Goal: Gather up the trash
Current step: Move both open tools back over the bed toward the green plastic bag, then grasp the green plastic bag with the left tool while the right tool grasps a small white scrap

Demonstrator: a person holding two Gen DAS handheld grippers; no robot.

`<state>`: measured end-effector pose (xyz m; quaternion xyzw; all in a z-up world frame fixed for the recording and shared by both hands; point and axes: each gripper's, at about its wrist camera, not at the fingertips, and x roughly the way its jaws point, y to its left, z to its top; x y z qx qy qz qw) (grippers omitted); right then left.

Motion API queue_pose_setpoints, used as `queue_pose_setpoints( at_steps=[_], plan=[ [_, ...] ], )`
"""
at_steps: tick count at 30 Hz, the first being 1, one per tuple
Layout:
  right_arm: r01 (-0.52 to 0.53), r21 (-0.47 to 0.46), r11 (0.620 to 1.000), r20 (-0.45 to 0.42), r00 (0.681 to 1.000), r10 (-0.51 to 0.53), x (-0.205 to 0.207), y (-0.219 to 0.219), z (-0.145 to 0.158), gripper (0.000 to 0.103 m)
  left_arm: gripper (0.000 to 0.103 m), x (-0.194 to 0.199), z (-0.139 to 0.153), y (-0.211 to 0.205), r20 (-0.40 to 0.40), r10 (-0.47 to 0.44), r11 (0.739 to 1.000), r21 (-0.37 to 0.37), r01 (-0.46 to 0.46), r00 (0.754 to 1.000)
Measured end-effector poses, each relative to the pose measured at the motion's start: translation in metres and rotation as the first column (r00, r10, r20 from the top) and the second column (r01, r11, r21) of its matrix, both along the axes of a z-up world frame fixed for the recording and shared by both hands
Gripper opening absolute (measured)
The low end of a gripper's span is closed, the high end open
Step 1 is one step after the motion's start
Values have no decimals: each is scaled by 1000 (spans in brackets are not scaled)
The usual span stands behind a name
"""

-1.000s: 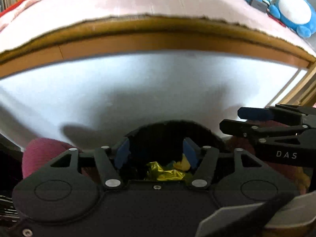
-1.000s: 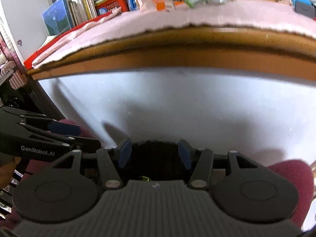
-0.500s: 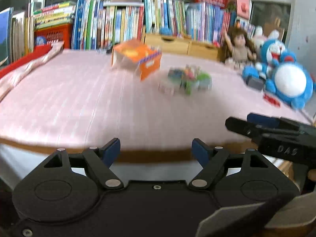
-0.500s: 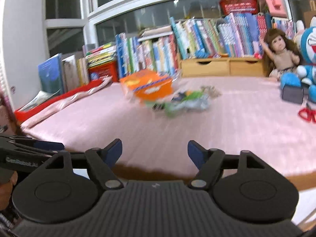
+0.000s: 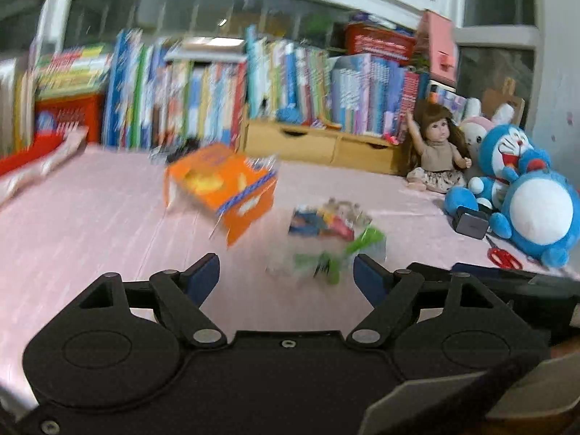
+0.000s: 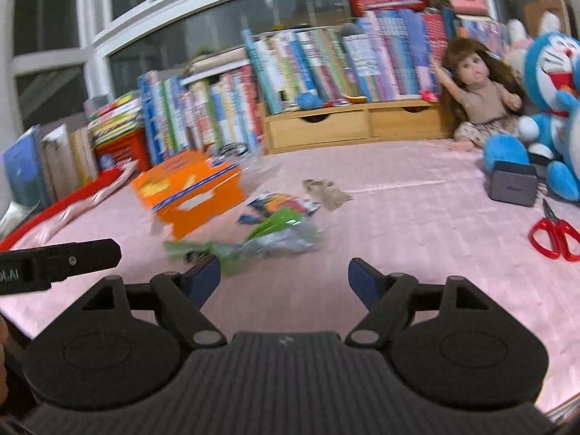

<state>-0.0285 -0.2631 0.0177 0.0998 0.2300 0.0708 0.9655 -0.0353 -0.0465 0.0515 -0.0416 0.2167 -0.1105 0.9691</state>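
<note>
On the pink tablecloth (image 5: pixel 90 210) lies the trash: an orange carton (image 5: pixel 221 188) (image 6: pixel 188 192) tipped on its side, a colourful wrapper (image 5: pixel 322 219) (image 6: pixel 279 201), a crumpled green and clear wrapper (image 5: pixel 326 257) (image 6: pixel 268 235) and a brown scrap (image 6: pixel 326 192). My left gripper (image 5: pixel 286 272) hovers just short of the green wrapper, its jaws opening with nothing between them. My right gripper (image 6: pixel 284 272) stands open and empty, the green wrapper just beyond its left fingertip. A finger (image 6: pixel 72 259) of the left gripper shows at the right view's left edge.
Red scissors (image 6: pixel 554 235) and a dark grey box (image 6: pixel 513 185) lie at the right, beside blue plush toys (image 5: pixel 536 210) and a doll (image 5: pixel 435 148). Books (image 5: pixel 217 90) and wooden drawers (image 6: pixel 355 127) line the back. A red tray (image 6: pixel 54 203) borders the left.
Both grippers rose from below the table edge, where a dark bin held yellow trash, to above the tabletop. Both sets of jaws widened. The trash pile now appears closer.
</note>
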Motion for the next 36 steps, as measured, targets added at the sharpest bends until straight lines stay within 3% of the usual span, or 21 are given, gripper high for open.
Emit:
queue_pose_setpoints(
  at_steps=[4,11,15,17,20,22,28,32,33,34,36],
  plan=[
    [64,36,997,8,998,-64,2,-22,3,87,83,21,-1,-28,32,-84,993,86,81,996],
    [113,66,991,-5,994,-112,3,-47,0,87,82,56,-22,-73,-26,-161,965,206,163,987],
    [113,59,992,-9,994,-112,3,-50,-2,87,80,70,-32,-89,-44,-209,948,237,213,977],
    [112,58,992,-9,994,-111,4,-50,-3,87,76,75,-36,-94,-53,-220,943,243,226,974],
    [109,61,992,-9,994,-108,4,-49,-3,87,59,80,-42,-98,-55,-241,941,230,247,969],
    [107,59,992,-6,994,-107,4,-49,-3,87,50,76,-45,-96,-8,-318,930,191,314,948],
    [103,58,993,-1,995,-103,3,-46,-3,87,29,65,-51,-102,25,-315,910,293,295,949],
    [99,61,993,-2,995,-99,2,-44,-3,87,34,68,-50,-99,16,-319,913,272,303,948],
    [98,60,993,-2,995,-98,2,-44,-3,87,47,72,-51,-101,5,-318,913,272,304,948],
    [98,60,993,-1,995,-98,2,-42,-3,87,53,76,-53,-101,-19,-318,911,273,311,948],
    [95,61,994,1,995,-95,2,-42,-2,87,49,81,-57,-103,-52,-283,918,276,287,958]
  ],
)
